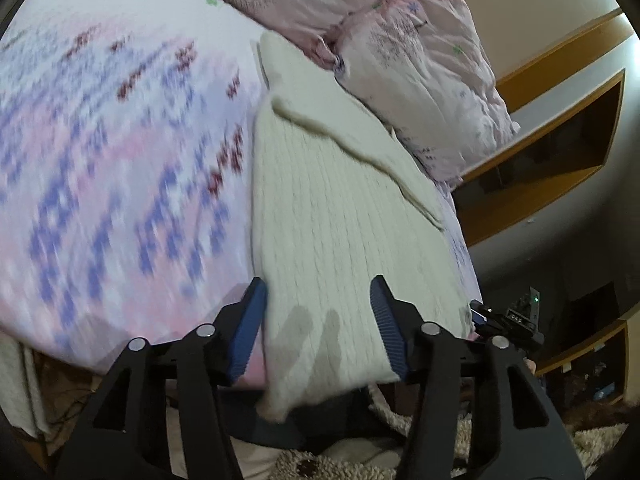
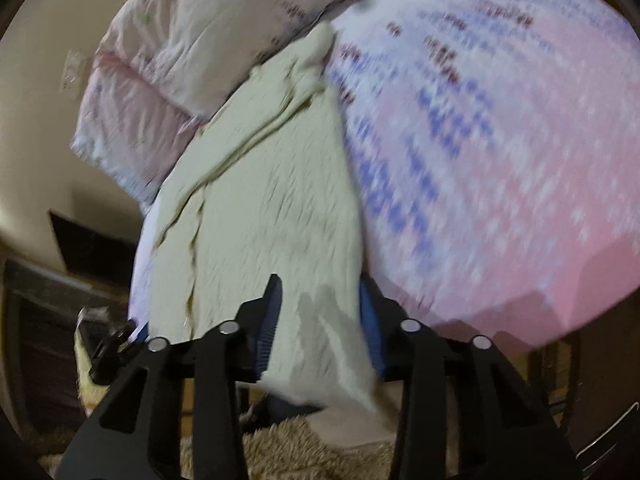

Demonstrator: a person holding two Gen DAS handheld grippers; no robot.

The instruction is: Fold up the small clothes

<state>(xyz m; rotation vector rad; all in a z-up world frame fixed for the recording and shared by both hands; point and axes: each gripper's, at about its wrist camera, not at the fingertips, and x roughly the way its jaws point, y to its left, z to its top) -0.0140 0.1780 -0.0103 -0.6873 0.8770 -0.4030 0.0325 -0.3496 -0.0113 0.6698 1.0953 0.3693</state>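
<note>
Your left gripper (image 1: 318, 322) stands with its blue pads apart, one on each side of the near end of the cream knitted garment (image 1: 332, 216); neither pad visibly presses the cloth. Your right gripper (image 2: 320, 326) also straddles the near end of the same garment (image 2: 272, 208): its left pad is clear of the fabric, while its right pad is partly covered by the garment's edge, so I cannot tell whether it is clamped on the cloth or merely around it.

The garment lies lengthwise on the bed (image 1: 120, 160), along the side next to the pillows (image 1: 400, 52), over a pink, white and purple patterned cover. Its near end hangs over the bed's edge, above a shaggy beige rug (image 2: 304, 448). A folded strip of the garment runs diagonally across its far half. Its far end is just beside the pillows. Both views are blurred.
</note>
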